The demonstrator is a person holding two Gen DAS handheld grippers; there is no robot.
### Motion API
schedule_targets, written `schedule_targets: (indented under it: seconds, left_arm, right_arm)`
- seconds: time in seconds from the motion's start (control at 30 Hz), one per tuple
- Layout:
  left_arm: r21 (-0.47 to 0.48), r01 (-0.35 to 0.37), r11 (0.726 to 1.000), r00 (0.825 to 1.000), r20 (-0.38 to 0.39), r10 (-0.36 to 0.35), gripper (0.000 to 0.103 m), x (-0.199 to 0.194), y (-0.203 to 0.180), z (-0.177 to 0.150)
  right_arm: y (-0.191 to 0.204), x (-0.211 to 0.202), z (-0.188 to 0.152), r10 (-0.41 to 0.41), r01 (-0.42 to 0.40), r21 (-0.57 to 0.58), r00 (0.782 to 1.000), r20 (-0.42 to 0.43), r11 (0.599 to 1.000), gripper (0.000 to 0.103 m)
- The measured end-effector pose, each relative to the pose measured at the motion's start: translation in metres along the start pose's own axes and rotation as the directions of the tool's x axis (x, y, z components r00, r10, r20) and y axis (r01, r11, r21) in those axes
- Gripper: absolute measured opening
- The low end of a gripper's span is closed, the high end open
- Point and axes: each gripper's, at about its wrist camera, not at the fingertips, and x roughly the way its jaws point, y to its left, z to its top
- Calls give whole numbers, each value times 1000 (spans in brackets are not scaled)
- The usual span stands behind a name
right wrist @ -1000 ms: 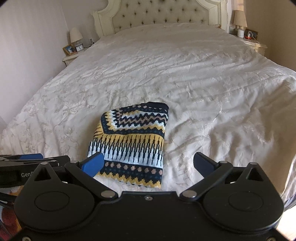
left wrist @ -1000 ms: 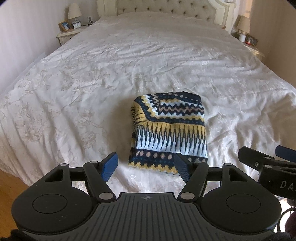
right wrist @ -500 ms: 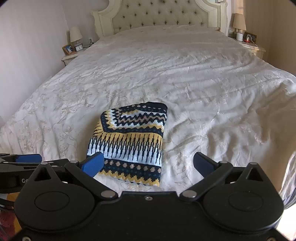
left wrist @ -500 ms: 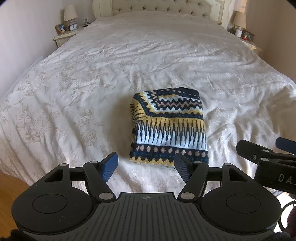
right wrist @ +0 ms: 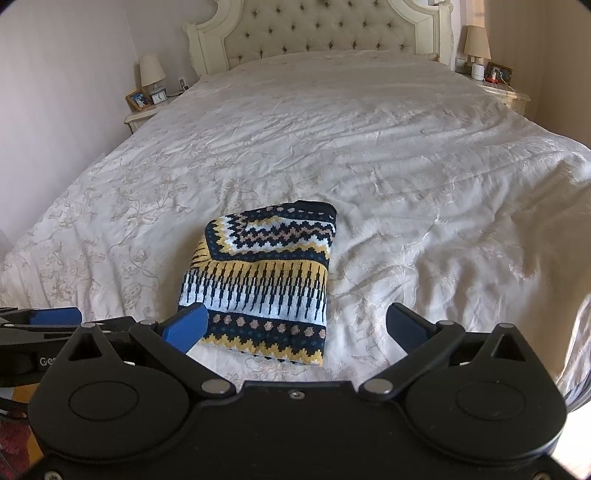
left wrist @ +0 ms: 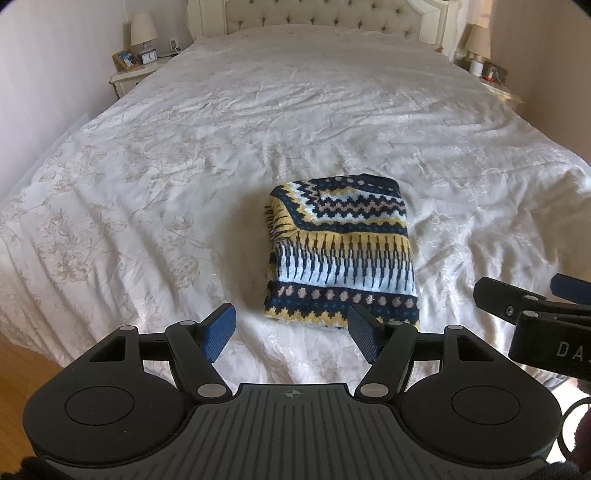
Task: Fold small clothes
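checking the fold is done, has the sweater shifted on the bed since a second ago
No. The sweater keeps the same folded shape on the same creases and floral print of the bedspread; only the camera view has drifted.

The folded sweater [left wrist: 340,254] carries knit bands — navy, yellow, white and dusty pink zigzags, dots and vertical dashes. The bedspread [right wrist: 388,147] is cream with a faint beige floral print; the gripper pads [right wrist: 184,326] are blue — their frames black.

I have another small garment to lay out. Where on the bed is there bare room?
The white floral bedspread is bare almost everywhere: the whole stretch between the folded navy, yellow and white patterned knit sweater and the tufted cream headboard, plus wide patches on either side of it. Only the near edge is crowded, by the sweater and both grippers.
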Motion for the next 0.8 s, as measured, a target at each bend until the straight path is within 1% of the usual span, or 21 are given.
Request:
schedule_targets:
  seconds: [0.07, 0.33, 0.8]
  left_arm:
    - [0, -10, 1000, 1000, -1, 10, 66, 0, 0, -1]
    - [1, -13, 1000, 1000, -7, 13, 66, -1, 4, -4]
    - [22, 4, 1000, 1000, -16, -3, 66, 3, 2, -4]
  right_arm:
    - [-1, 0, 0, 1, -1, 1, 1000, -2, 1000, 102]
    - [6, -1, -5, -5, 5, 6, 1000, -10, 1000, 102]
    - [7, 2, -5, -10, 10, 26, 1000, -13, 1000, 102]
